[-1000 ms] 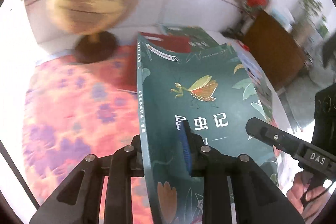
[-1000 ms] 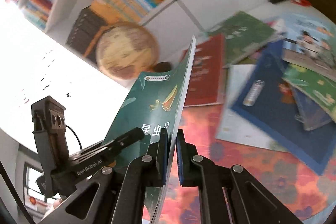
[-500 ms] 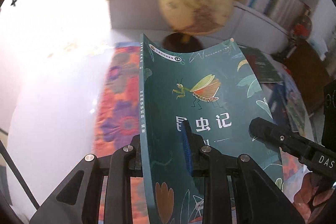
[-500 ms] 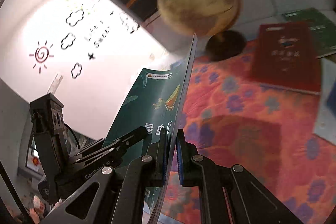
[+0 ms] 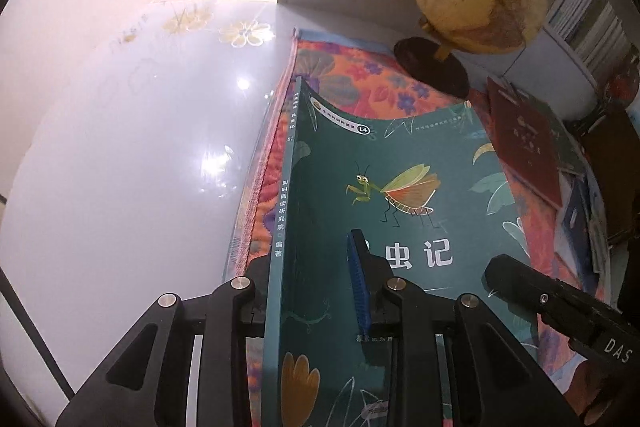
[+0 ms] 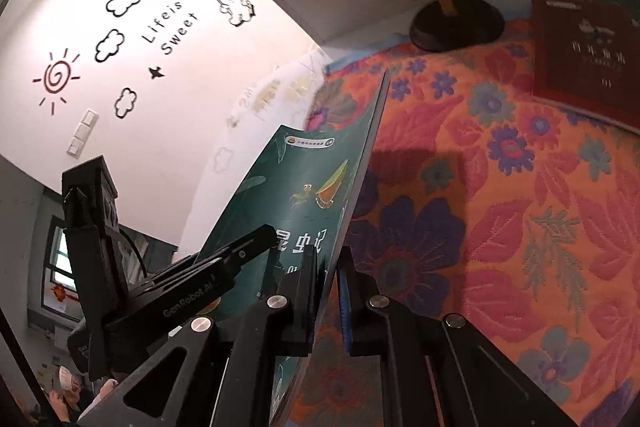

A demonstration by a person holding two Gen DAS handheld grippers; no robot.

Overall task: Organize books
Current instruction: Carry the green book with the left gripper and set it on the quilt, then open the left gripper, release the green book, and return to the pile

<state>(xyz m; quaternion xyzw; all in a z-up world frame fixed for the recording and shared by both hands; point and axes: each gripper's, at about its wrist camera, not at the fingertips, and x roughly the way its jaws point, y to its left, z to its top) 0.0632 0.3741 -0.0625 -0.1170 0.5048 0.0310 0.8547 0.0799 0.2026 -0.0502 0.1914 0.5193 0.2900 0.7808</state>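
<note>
My left gripper (image 5: 312, 291) clamps the green book (image 5: 384, 211) at its spine; my right gripper (image 6: 326, 291) clamps the opposite edge, holding it above the floral cloth (image 6: 500, 187). Thin and floppy, it bows, so both edges need gripping. Spine reads "01", cover "L4"; the wall says "Life is Sweet".

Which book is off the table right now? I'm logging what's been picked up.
The green mantis-cover book, clamped by both the left gripper and right gripper; the red book lies flat.
</note>
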